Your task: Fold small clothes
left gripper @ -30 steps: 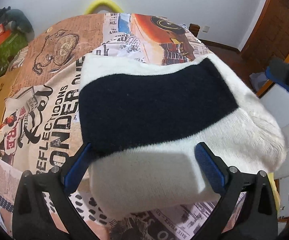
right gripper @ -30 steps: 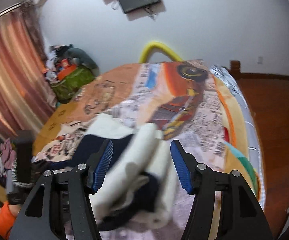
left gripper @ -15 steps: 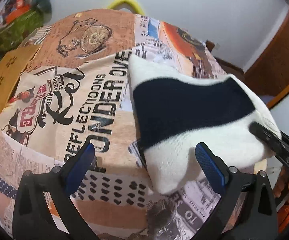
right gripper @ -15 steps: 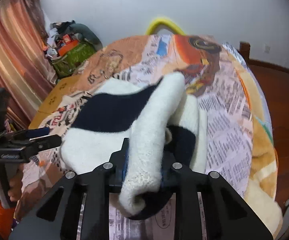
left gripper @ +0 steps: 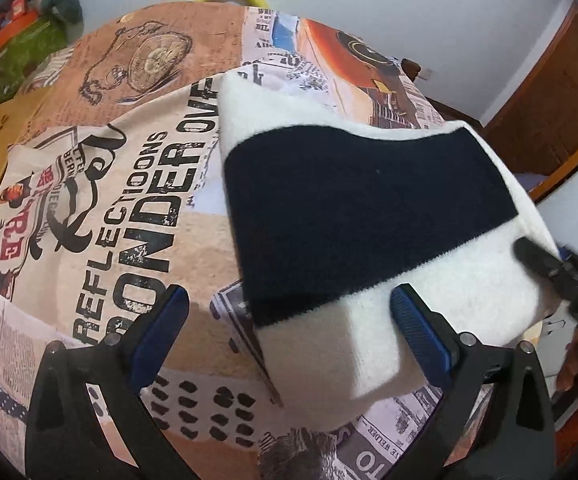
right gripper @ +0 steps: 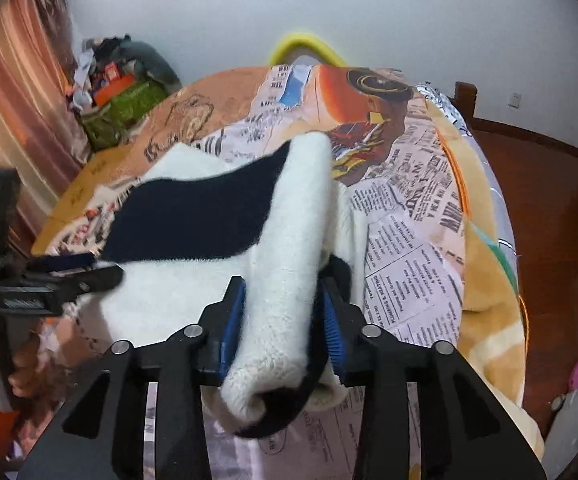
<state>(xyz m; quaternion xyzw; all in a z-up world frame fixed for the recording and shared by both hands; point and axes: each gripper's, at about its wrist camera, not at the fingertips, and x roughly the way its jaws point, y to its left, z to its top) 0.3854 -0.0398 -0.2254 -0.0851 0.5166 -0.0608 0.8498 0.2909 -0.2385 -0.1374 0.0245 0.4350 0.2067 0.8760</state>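
Observation:
A thick white knitted garment with a wide navy band lies folded on the bed. My left gripper hangs open over its near left corner, and neither pad touches the cloth. In the right wrist view the garment's right edge is rolled into a thick white fold. My right gripper has that fold between its blue pads, which still touch it on both sides while the jaws are opening. The left gripper shows at the garment's far left side, and the right gripper shows at the garment's right edge.
The bed carries a newspaper-print blanket. Bags and clothes are piled at the back left by a striped curtain. A yellow hoop rises behind the bed. Wooden floor lies to the right. A hand holds the left gripper.
The right gripper closed on the rolled fold, sank with it, and its jaws now stand a little wider. The left gripper slid off the garment toward its left corner.

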